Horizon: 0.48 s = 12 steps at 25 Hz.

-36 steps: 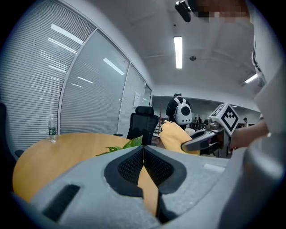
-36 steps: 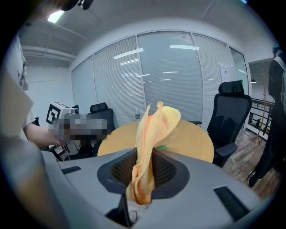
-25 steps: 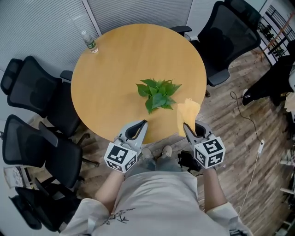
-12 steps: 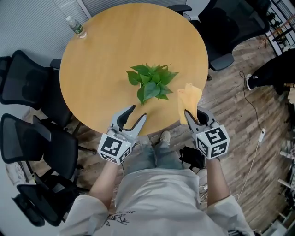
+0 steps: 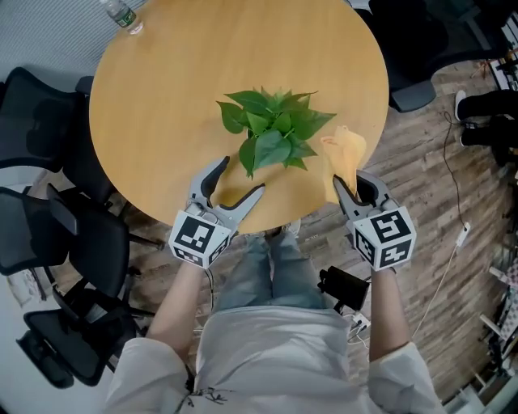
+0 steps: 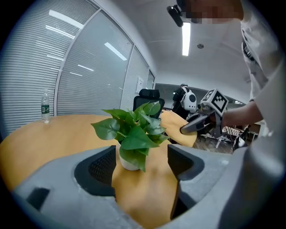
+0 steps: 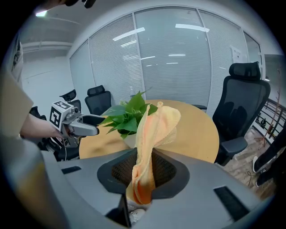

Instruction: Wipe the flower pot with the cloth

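Observation:
A small white flower pot [image 6: 127,162] with a leafy green plant [image 5: 275,133] stands on the round wooden table [image 5: 162,97], near its front edge. My left gripper [image 5: 239,184] is over the table edge, just left of and in front of the plant. Its jaws are opening and nothing is between them; in the left gripper view [image 6: 140,166] the pot stands a little ahead of them. My right gripper [image 5: 350,187] is shut on a yellow cloth [image 5: 343,152] that sticks up beside the plant's right side. In the right gripper view the cloth [image 7: 149,134] hides most of the pot.
A water bottle [image 5: 121,14] stands at the table's far left edge. Black office chairs [image 5: 48,154] crowd the left side, and another [image 7: 243,103] is at the far right. A black object [image 5: 344,288] lies on the wooden floor by the person's legs.
Both grippers have moved forward and down toward the plant. The left jaws, shut a second ago, now stand apart. The right gripper kept its hold on the cloth.

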Available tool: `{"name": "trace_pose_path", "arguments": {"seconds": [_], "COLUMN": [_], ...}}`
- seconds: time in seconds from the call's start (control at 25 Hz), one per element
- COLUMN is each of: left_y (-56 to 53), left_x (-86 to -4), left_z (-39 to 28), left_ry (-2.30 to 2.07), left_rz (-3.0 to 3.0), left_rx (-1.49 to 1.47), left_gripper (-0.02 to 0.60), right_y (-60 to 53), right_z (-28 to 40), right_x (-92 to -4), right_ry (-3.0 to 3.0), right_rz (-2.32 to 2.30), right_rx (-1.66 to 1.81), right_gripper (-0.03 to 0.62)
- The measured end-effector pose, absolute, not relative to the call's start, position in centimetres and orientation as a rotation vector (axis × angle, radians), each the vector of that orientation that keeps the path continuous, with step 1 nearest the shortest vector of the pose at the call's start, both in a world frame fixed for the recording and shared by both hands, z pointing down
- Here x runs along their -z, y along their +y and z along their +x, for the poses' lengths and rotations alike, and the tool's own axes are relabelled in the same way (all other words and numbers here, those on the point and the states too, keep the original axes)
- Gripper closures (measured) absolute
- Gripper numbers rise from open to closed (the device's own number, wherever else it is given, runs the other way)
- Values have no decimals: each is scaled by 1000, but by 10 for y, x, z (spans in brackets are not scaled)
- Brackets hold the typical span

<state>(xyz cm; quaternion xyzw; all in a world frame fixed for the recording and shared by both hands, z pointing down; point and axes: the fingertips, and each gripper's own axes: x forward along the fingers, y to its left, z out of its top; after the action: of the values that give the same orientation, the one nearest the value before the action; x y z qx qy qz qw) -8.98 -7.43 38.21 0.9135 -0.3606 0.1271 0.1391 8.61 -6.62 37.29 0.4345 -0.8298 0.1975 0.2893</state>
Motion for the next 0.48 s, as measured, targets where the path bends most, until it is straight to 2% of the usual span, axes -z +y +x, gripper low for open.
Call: {"name": "trace_pose_path", "arguments": {"seconds": [0.32,0.48], "left_y": [-102,-117], "left_x": [-421,-435], "left_z": [-77,-69], "left_ry": [-987,-951], "left_rz": [2664,2698], "left_rx": [-422,-427], "left_gripper": [155,147], "right_y": [-97,-110], "right_z": [85,84], "right_x": [-411,-433], "right_ry": [-2187,-2148], "right_rz": [1114,1062], "right_rx": [-518,-480], "right_gripper": [516,516]}}
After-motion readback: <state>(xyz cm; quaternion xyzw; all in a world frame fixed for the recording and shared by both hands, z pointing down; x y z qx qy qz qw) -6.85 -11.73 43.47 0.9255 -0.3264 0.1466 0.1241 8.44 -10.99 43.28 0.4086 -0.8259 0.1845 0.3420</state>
